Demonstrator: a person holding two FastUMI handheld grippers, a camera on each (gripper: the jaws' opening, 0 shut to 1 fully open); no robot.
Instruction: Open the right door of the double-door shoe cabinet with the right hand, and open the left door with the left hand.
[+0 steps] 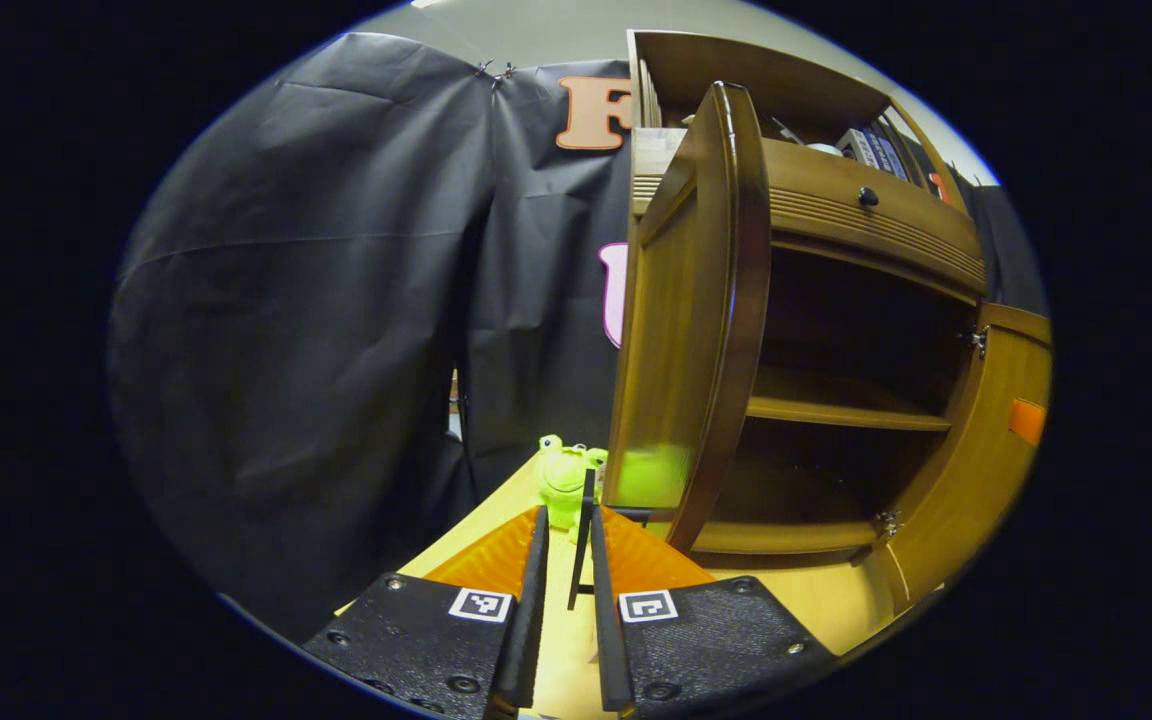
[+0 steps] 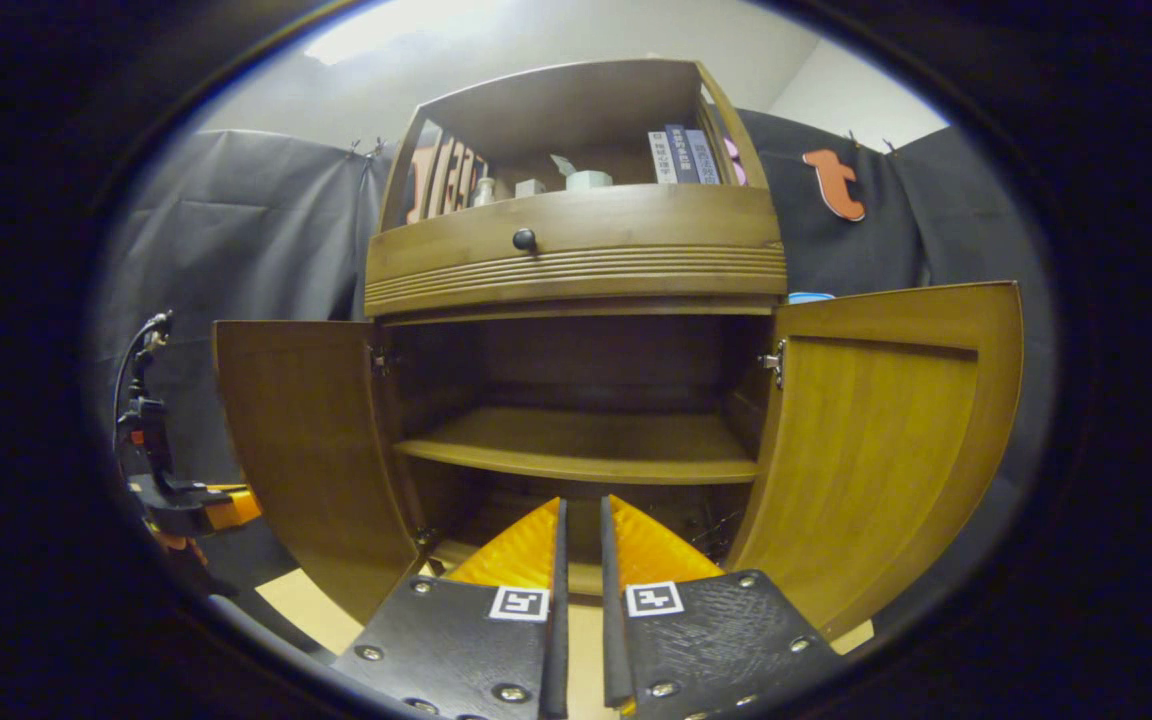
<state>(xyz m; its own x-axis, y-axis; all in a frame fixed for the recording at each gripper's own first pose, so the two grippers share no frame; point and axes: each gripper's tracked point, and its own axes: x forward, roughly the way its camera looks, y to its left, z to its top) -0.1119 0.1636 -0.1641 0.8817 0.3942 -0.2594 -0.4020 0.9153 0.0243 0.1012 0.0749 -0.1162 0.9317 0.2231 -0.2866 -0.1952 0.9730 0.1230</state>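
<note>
Standing wide open already, both doors of the shoe cabinet (image 2: 576,400) leave little for a coming move to turn on – the left door (image 2: 306,450) is swung out to the left, the right door (image 2: 886,440) to the right, each hanging upright with its long axis vertical. In the left gripper view the left tongs (image 1: 568,560) sit just near of the left door's (image 1: 696,320) free edge, fingers almost together, clamping nothing. The right tongs (image 2: 581,560) point straight at the open middle, nearly closed and empty – neither door touched. A green frog toy (image 1: 564,475) rests on the counter (image 1: 816,600) beside the left door
</note>
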